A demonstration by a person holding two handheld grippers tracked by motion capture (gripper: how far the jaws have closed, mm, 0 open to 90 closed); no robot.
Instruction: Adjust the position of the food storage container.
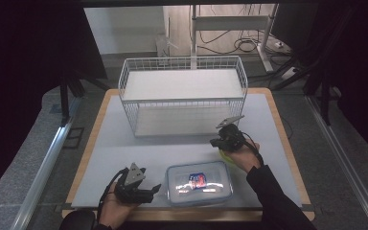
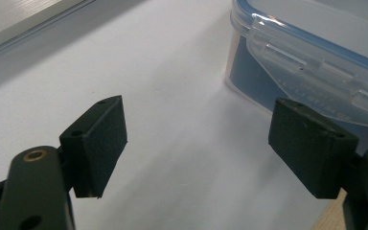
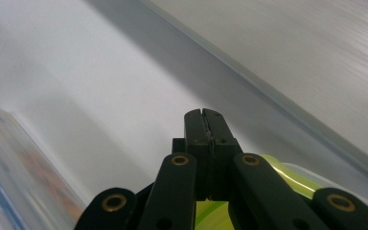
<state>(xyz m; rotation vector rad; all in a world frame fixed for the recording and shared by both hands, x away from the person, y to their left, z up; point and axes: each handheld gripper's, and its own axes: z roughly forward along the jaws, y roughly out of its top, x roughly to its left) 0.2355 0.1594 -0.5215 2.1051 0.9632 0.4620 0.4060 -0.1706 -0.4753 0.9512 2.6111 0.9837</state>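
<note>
- At the near left of the worktop we see the left gripper lying low in the person's left hand, its jaws spread with bare worktop between the pads
- Just to the right of those jaws sits the lidded container, clear with a blue-edged lid; in the left gripper view its side latch lies just beyond the right-hand pad, apart from it
- Behind the container, at the middle of the worktop, stands the white wire basket
- Right of the container's far corner we find the right gripper, its jaws pressed together with nothing between them
- A yellow-green thing shows just under this gripper, beside the container; whether it touches the jaws we cannot tell
</note>
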